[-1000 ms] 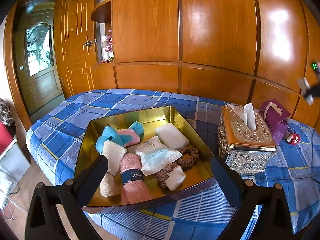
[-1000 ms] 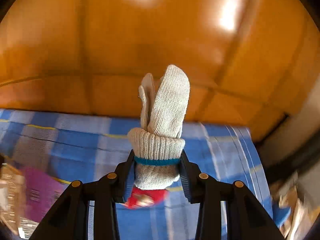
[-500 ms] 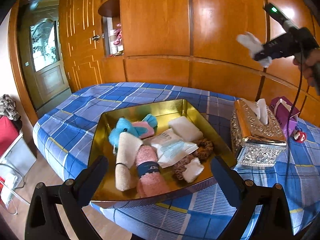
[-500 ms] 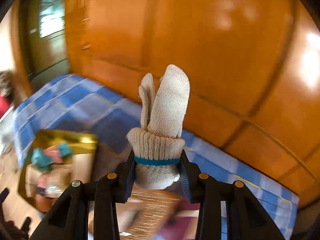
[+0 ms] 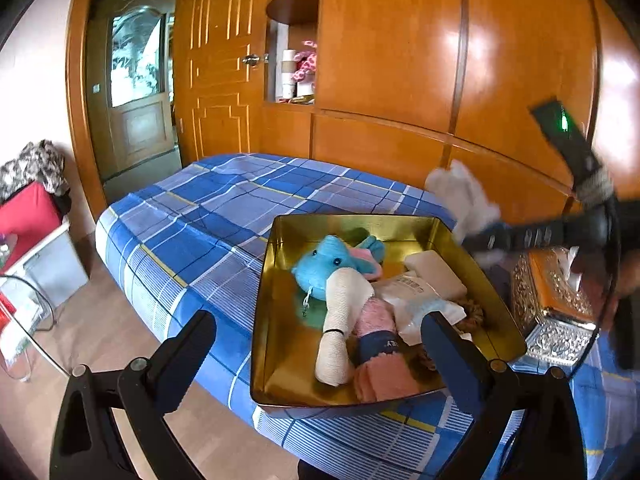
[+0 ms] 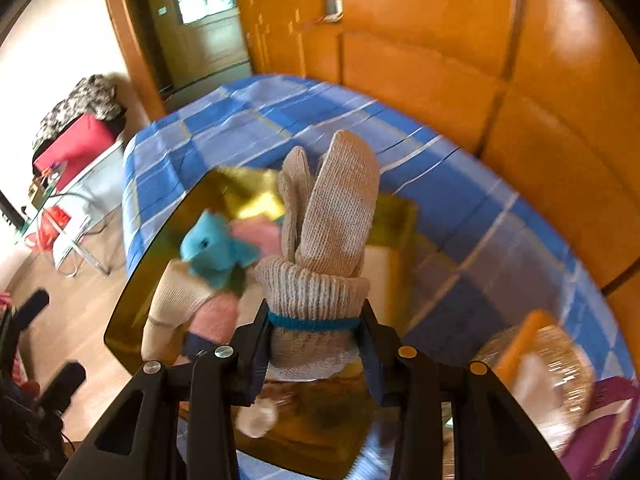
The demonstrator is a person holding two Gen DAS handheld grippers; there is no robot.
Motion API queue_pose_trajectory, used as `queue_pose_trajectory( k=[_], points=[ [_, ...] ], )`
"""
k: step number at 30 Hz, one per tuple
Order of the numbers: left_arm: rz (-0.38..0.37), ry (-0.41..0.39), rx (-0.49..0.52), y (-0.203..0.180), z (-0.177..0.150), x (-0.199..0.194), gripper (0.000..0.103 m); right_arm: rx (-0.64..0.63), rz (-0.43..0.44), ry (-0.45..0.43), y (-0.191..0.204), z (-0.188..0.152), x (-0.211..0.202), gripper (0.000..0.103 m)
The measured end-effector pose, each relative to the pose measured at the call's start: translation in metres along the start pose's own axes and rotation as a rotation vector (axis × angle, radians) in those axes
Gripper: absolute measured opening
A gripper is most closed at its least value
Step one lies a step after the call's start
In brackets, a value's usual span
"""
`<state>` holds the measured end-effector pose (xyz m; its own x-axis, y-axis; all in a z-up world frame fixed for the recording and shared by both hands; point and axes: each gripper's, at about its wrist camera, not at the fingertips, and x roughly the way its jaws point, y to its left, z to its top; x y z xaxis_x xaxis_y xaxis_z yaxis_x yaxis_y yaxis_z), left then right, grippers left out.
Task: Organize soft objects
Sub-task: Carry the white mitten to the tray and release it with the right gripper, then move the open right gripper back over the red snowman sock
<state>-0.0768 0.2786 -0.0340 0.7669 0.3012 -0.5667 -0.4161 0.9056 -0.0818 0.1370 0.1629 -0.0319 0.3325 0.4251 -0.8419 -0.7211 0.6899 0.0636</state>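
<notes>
1. Gold tray (image 5: 272, 280) on the bed (image 5: 208, 216) is holding a blue plush (image 5: 324, 264), rolled socks (image 5: 340, 328) and packets (image 5: 420, 300).
2. My right claw (image 6: 316, 344) is clenching a knit glove (image 6: 332, 216) above the tray; my left claw (image 5: 316, 344) is hanging released, empty.
3. Tissue box (image 5: 552, 308) is partly hidden; the glove is blurring in the left view.

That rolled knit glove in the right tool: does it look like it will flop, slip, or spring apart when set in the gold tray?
The rolled glove probably holds its bundle, since the cuff is folded back over it. It stands upright above the right tool, so it seems light and not floppy. The ribbed knit looks grippy, so slipping seems unlikely. In the gold tray it may tip over.
</notes>
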Motion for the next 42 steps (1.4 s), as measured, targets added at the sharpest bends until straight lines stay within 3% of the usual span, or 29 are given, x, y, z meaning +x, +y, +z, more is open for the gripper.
queue_pose_trajectory(
  k=[6, 9, 15, 19, 23, 29, 42],
  points=[
    [-0.014, 0.004, -0.011, 0.001, -0.001, 0.004, 0.103, 0.002, 0.019, 0.073, 0.014, -0.008, 0.039, 0.039],
    [-0.026, 0.010, -0.006, -0.001, -0.001, 0.005, 0.103, 0.025, -0.042, 0.094, 0.014, -0.003, 0.057, 0.041],
    [-0.060, 0.071, -0.022, -0.004, -0.003, 0.015, 0.103, 0.071, -0.108, 0.081, 0.004, 0.004, 0.073, 0.044],
    [-0.019, 0.069, -0.031, -0.004, -0.004, 0.016, 0.103, 0.066, -0.124, 0.073, 0.004, 0.004, 0.073, 0.046],
    [0.007, 0.050, -0.017, -0.004, -0.004, 0.010, 0.103, 0.049, -0.138, 0.058, 0.009, -0.002, 0.064, 0.058],
    [0.015, 0.049, 0.017, -0.010, -0.004, 0.007, 0.103, 0.039, -0.172, -0.011, 0.013, -0.009, 0.041, 0.067],
    [0.000, 0.059, 0.096, -0.037, -0.012, 0.003, 0.103, 0.054, -0.230, -0.171, 0.008, -0.032, -0.033, 0.067]
  ],
)
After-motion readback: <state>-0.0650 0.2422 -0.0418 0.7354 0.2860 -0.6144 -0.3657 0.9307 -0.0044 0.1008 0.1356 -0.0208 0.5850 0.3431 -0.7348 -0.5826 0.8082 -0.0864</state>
